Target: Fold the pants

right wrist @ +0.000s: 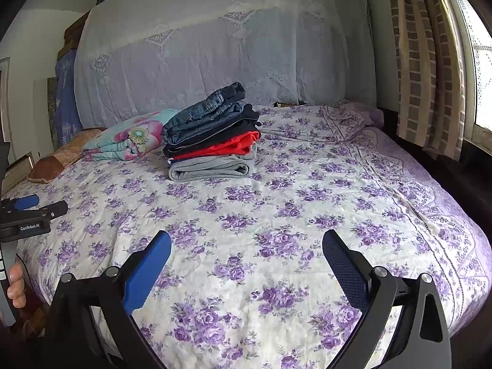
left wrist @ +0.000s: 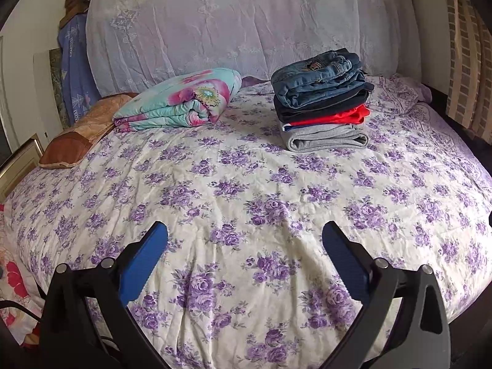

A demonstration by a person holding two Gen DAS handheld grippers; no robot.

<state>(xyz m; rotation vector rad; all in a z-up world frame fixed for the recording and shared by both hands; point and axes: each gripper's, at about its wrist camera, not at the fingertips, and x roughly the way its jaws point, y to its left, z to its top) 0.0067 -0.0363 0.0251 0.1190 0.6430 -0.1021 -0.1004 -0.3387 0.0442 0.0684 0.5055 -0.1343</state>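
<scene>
A stack of folded pants sits at the far side of the bed: blue jeans on top, then dark navy, red, and grey at the bottom. It also shows in the right wrist view. My left gripper is open and empty over the near part of the bed, well short of the stack. My right gripper is open and empty too. The left gripper also shows at the left edge of the right wrist view.
The bed has a white sheet with purple flowers. A folded floral quilt and a brown pillow lie at the far left. A lace-covered headboard stands behind. Curtains hang at the right.
</scene>
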